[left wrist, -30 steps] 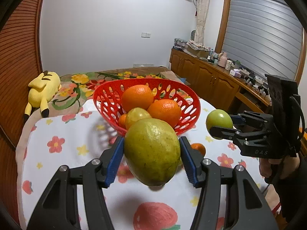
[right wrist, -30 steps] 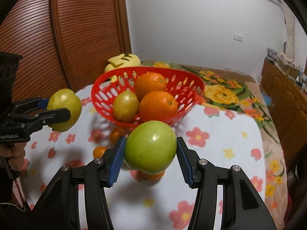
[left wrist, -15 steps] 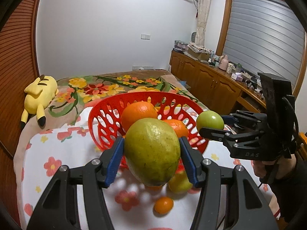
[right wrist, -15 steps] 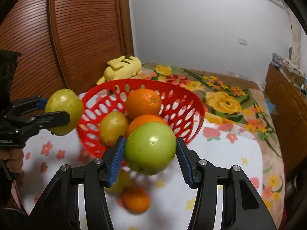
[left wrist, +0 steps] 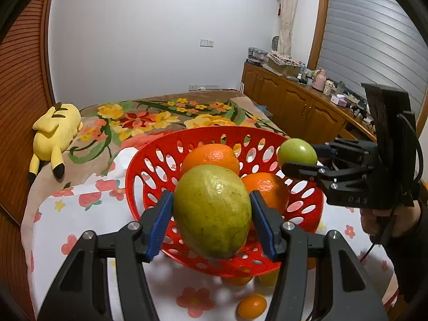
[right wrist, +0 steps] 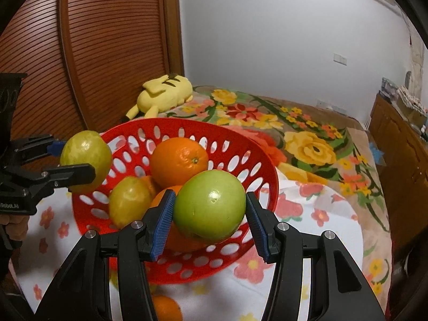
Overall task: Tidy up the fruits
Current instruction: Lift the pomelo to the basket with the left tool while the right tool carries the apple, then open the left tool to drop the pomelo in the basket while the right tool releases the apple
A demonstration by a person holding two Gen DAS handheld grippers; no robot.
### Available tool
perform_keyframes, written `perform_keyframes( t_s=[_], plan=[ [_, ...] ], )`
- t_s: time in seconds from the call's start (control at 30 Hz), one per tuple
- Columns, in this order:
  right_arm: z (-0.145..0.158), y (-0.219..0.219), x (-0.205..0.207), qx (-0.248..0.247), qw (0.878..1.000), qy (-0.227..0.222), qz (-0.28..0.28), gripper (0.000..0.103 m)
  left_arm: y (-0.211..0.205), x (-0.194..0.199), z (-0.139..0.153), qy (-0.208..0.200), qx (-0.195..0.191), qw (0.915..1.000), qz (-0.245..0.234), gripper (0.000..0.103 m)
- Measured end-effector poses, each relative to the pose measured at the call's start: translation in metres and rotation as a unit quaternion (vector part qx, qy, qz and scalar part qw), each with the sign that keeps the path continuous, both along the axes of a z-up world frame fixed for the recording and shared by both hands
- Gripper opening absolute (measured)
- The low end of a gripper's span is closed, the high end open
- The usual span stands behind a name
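Observation:
My left gripper (left wrist: 212, 211) is shut on a large yellow-green fruit (left wrist: 212, 211), held over the near rim of the red basket (left wrist: 149, 171). My right gripper (right wrist: 210, 210) is shut on a round green apple (right wrist: 210, 206), held above the basket (right wrist: 262, 165) on its near side. Each gripper shows in the other's view: the right one with its apple (left wrist: 297, 152) at the basket's right rim, the left one with its fruit (right wrist: 85, 157) at the left rim. Inside the basket lie two oranges (right wrist: 179, 161) and a yellow fruit (right wrist: 129, 200).
The basket stands on a white cloth with red flowers (left wrist: 88, 214). Small orange fruits lie on the cloth in front of it (left wrist: 251, 306) (right wrist: 165, 307). A yellow plush toy (left wrist: 56, 131) lies on the floral bedspread behind. A wooden cabinet (left wrist: 299, 107) runs along the right wall.
Both grippers have moved forward with their fruits, from in front of the basket to over its near rim. The small fruits on the cloth now lie below and behind the fingers.

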State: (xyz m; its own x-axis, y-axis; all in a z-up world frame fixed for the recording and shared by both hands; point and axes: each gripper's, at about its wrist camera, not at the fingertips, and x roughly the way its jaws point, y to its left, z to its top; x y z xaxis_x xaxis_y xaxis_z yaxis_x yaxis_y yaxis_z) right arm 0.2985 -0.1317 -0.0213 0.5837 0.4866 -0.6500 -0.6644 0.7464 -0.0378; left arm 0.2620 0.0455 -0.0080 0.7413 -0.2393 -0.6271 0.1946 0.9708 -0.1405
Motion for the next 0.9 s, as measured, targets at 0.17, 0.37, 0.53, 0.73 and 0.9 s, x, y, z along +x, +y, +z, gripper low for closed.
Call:
perform_keyframes(
  t_s=[0.17,0.37,0.53,0.73,0.9],
  plan=[
    [-0.003,0.007,0.015,-0.008,1.0,0.0,0.001,0.054,0.003,0.005,-0.004,0.006,0.002,1.0,0.003,0.057],
    [-0.007,0.012,0.029,-0.013,1.0,0.007,-0.001,0.054,0.007,0.009,-0.007,0.009,0.004,0.9999,0.008,0.057],
    [-0.008,0.014,0.033,-0.011,1.0,0.005,-0.004,0.055,0.006,0.01,-0.011,0.012,0.008,0.9999,0.007,0.057],
    [-0.003,0.01,0.03,-0.005,1.0,-0.001,-0.003,0.055,0.005,0.013,-0.013,0.011,0.012,0.9998,0.007,0.057],
    [0.0,0.008,0.024,0.0,1.0,-0.004,-0.001,0.055,0.007,0.018,-0.013,0.014,0.019,0.9997,0.011,0.057]
  ],
)
